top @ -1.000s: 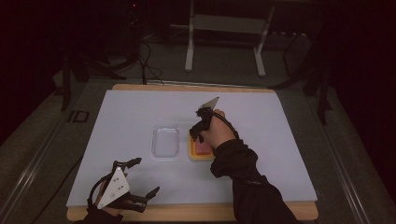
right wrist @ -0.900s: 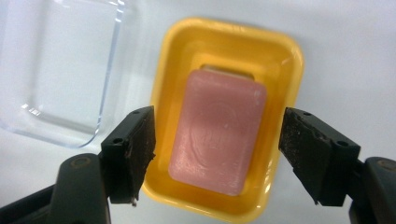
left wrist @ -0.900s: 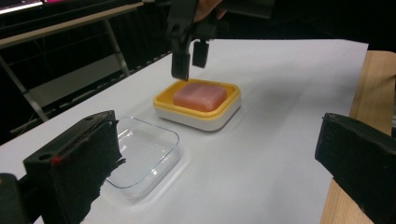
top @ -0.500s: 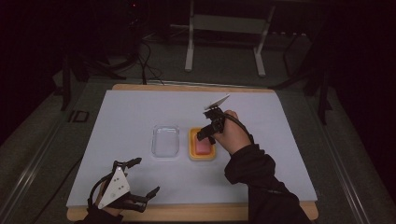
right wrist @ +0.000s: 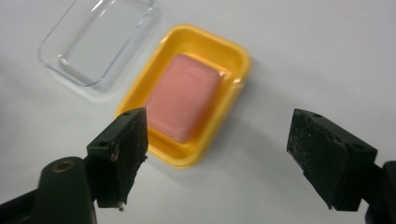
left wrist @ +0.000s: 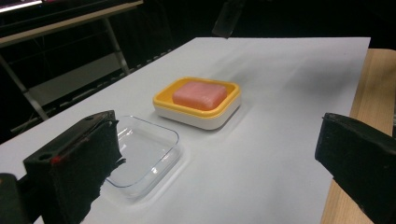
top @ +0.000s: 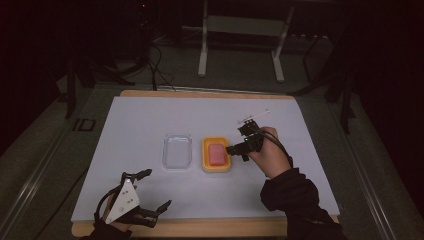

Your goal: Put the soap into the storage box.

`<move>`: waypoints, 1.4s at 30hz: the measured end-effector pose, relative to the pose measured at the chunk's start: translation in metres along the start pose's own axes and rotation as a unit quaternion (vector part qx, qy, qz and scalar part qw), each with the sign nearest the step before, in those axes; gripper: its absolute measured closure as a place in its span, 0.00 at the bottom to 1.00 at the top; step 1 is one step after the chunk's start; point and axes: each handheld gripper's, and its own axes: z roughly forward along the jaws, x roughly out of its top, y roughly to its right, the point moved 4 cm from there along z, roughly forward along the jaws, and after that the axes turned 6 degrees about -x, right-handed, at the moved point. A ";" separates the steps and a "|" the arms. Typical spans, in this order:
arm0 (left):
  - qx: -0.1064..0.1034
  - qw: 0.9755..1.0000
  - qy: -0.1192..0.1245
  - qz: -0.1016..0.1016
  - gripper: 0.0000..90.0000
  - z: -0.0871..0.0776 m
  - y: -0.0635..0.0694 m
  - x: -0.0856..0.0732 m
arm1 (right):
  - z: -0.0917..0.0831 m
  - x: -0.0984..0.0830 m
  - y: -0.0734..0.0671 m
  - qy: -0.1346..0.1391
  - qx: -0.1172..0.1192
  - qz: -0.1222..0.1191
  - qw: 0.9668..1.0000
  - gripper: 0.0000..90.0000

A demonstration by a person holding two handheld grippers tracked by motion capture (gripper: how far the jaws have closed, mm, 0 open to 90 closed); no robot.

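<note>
- White paper covers the surface.
- Right gripper hangs wide above the pink rectangular soap bar in its yellow plastic dish.
- Left gripper gapes empty.
- Soap looks firm, slippery; pinch its long sides.

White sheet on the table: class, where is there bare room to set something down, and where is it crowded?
Bare: the far strip of the white sheet, beyond the clear lid and yellow soap dish, and the sheet's left side. Crowded: the middle, where the right gripper hovers beside the dish, and the near-left corner by the left gripper.
</note>
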 end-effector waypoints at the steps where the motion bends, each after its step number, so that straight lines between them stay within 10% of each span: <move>1: -0.001 1.000 0.000 0.000 0.01 0.000 0.000 0.000 | -0.002 -0.002 0.003 0.008 -0.004 0.001 1.000 0.23; 24: 0.002 1.000 -0.003 0.002 0.01 0.001 0.001 0.000 | -0.020 -0.081 0.055 0.039 -0.006 0.058 0.998 0.22; 42: 0.001 1.000 -0.003 0.002 0.01 0.001 0.001 0.000 | -0.015 -0.138 0.070 0.074 -0.011 0.092 0.993 0.21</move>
